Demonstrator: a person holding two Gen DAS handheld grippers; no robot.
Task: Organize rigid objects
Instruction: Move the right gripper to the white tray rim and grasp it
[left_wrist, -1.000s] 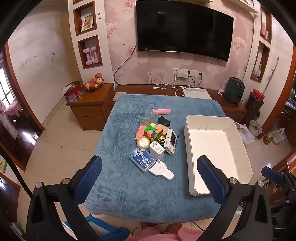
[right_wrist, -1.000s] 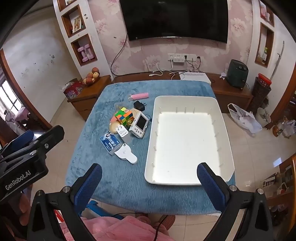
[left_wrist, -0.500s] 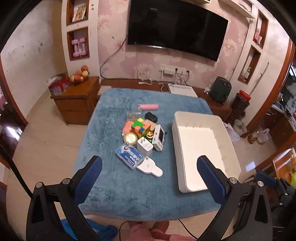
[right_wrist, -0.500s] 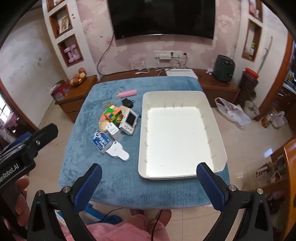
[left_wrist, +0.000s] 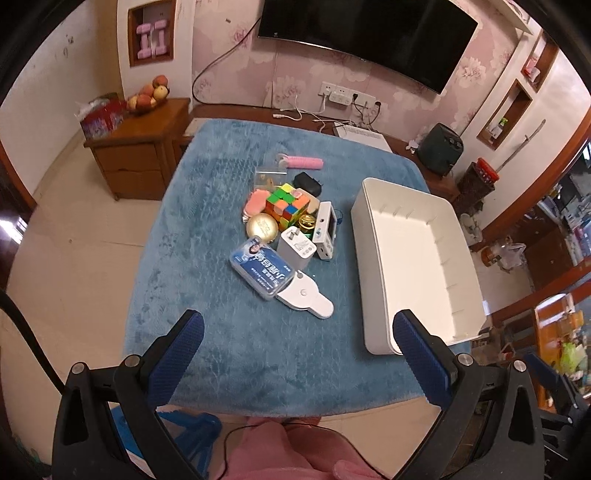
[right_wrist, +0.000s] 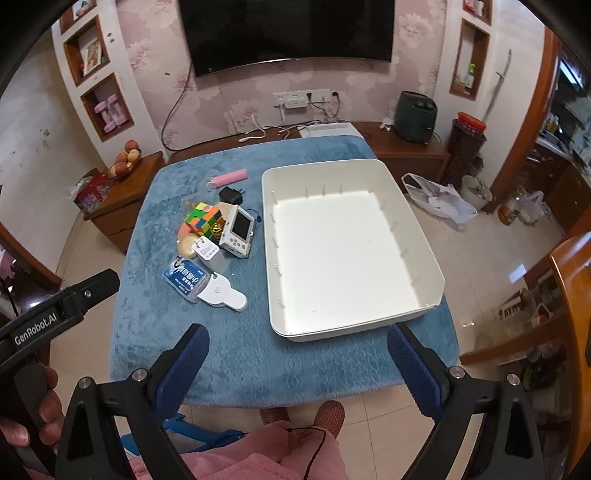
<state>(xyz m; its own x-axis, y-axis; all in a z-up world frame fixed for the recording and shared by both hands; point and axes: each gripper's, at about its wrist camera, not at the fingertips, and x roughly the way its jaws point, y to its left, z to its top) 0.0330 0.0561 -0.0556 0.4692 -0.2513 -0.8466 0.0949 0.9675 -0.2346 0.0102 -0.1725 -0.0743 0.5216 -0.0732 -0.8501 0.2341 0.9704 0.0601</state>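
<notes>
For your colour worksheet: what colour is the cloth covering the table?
Blue, a plush cloth; clearest in the right wrist view.

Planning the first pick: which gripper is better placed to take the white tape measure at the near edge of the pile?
Left. The left gripper looks straight at the white tape measure, jaws open. The right gripper faces the white tray, the pile off to its left.

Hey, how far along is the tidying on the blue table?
Nothing looks done: the white bin is empty. Nothing is in hand; the left tongs and right tongs are open. All remains: the pile with the Rubik's cube and the pink tube.
</notes>
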